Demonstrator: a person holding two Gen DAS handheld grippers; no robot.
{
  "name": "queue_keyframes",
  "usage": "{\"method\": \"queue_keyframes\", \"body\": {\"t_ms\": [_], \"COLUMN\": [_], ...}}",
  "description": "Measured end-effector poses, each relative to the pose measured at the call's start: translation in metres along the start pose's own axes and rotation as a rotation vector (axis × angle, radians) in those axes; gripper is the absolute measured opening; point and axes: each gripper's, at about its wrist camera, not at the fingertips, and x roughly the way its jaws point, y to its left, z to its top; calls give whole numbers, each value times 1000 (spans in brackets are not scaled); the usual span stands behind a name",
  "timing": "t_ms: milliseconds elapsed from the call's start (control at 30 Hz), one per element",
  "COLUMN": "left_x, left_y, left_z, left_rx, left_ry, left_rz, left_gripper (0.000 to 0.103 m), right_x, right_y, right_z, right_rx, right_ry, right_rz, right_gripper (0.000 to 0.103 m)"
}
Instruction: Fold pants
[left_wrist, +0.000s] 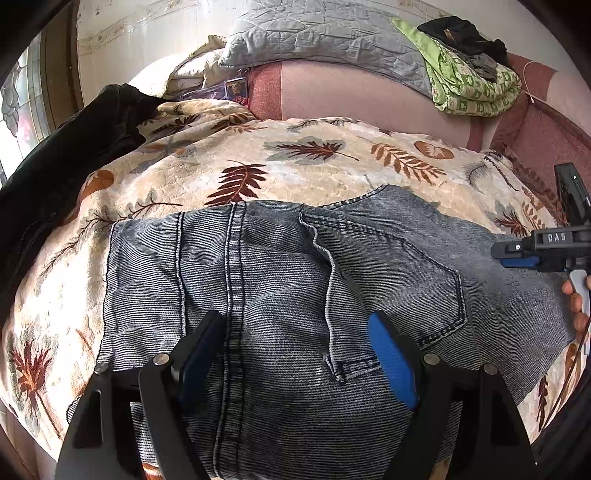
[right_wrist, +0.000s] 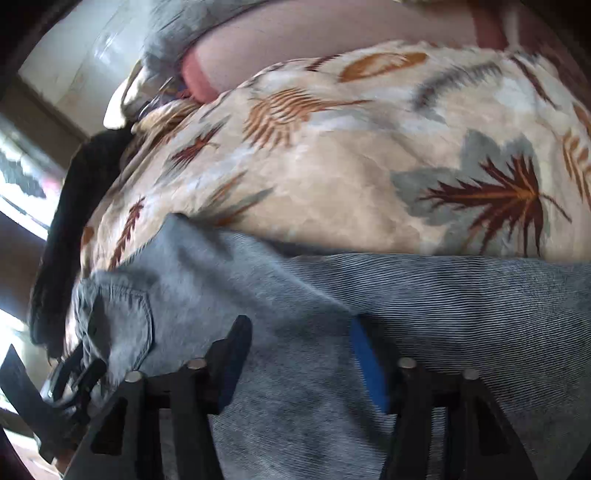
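Grey-blue denim pants (left_wrist: 280, 280) lie folded on a leaf-patterned blanket (left_wrist: 295, 162), back pocket (left_wrist: 406, 273) facing up. My left gripper (left_wrist: 295, 354) is open just above the denim near its seam, empty. My right gripper shows at the right edge of the left wrist view (left_wrist: 517, 254), over the pants' right part. In the right wrist view the right gripper (right_wrist: 299, 354) is open over the denim (right_wrist: 443, 302), fingers spread, holding nothing. The right view is blurred.
A black garment (left_wrist: 66, 162) lies at the blanket's left. A grey quilted pillow (left_wrist: 325, 37) and a green patterned cloth (left_wrist: 469, 85) with dark clothes on it sit at the back of the pink bed. A window is far left.
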Motion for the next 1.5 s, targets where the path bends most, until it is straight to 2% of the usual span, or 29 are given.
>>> {"method": "queue_keyframes", "body": {"t_ms": [33, 100, 133, 200, 233, 267, 300, 333, 367, 433, 467, 500, 533, 600, 633, 667, 700, 767, 833, 900, 967, 1033, 1100, 1167, 1233, 1300, 1367, 1400, 1500], "left_x": [-3, -12, -18, -25, -27, -27, -23, -15, -7, -6, -9, -13, -17, -18, -11, -1, 2, -8, -22, -24, -1, -2, -11, -26, -31, -18, 1, -1, -13], "left_y": [0, 1, 0, -2, -3, -4, -7, -11, -15, -25, -28, -29, -28, -25, -25, -26, -29, -32, -30, -29, -29, -31, -33, -33, -33, -31, -30, -32, -33], "left_z": [0, -1, -2, -2, -2, -4, -6, -10, -14, -17, -15, -13, -12, -11, -12, -15, -16, -14, -11, -13, -22, -24, -18, -13, -11, -13, -23, -25, -21], "left_rx": [-2, -11, -4, 2, -9, -21, -21, -10, 7, 70, 79, 68, 46, 7, 6, 26, 53, 52, 21, 19, 50, 59, 51, 33, 33, 25, 41, 54, 50], "left_ry": [-10, -43, -65, -63, -59, -49, -19, 27, 64, 62, 61, 57, 47, 51, 86, 128, 132, 113, 73, 67, 159, 125, 111, 36, 2, 48, 115, 84, 29], "left_rz": [2, 14, 19, -13, -37, -57, -72, -75, -49, 4, 18, 8, -18, -44, -33, -9, 17, 23, -20, -10, 23, 36, 24, -5, -10, -9, 13, 21, 2], "left_gripper": [81, 81, 81, 81, 81, 81, 81, 81, 81, 81, 81, 81, 81, 81, 82, 83, 84, 84, 84, 84, 85, 86, 86, 86, 86, 86, 86, 87, 87], "right_x": [-10, -40, -54, -68, -66, -58, -51, -53, -64, -93, -105, -112, -112, -94, -87, -92, -101, -123, -147, -158, -153, -135, -152, -178, -192, -185, -153, -145, -173], "right_y": [-10, -14, -17, -35, -49, -67, -88, -104, -110, -105, -103, -103, -105, -119, -130, -136, -137, -135, -132, -132, -142, -160, -159, -150, -143, -145, -163, -173, -167], "right_z": [3, 5, 4, 0, 1, 4, 8, 10, 11, 8, 4, -1, -6, -13, -15, -17, -18, -20, -30, -44, -57, -64, -63, -64, -68, -74, -79, -80, -79], "right_rx": [66, 62, 56, 92, 107, 126, 156, 213, 264, 247, 231, 224, 214, 200, 208, 220, 247, 273, 263, 259, 287, 324, 326, 295, 269, 262, 320, 367, 369], "right_ry": [-13, -96, -125, -137, -129, -100, -74, -84, -110, -195, -237, -253, -239, -168, -148, -184, -203, -255, -317, -329, -296, -229, -272, -351, -384, -339, -217, -188, -309], "right_rz": [48, 36, 45, 46, 14, -45, -64, 8, 56, 22, 31, 55, 51, -60, -52, -10, 17, 25, 54, 74, 30, -6, 26, 21, 29, 29, -48, -31, 34], "right_gripper": [47, 50, 60, 72, 73, 73, 67, 65, 65, 66, 67, 74, 79, 79, 78, 77, 77, 77, 78, 78, 81, 81, 81, 81, 82, 85, 87, 86, 86]}}
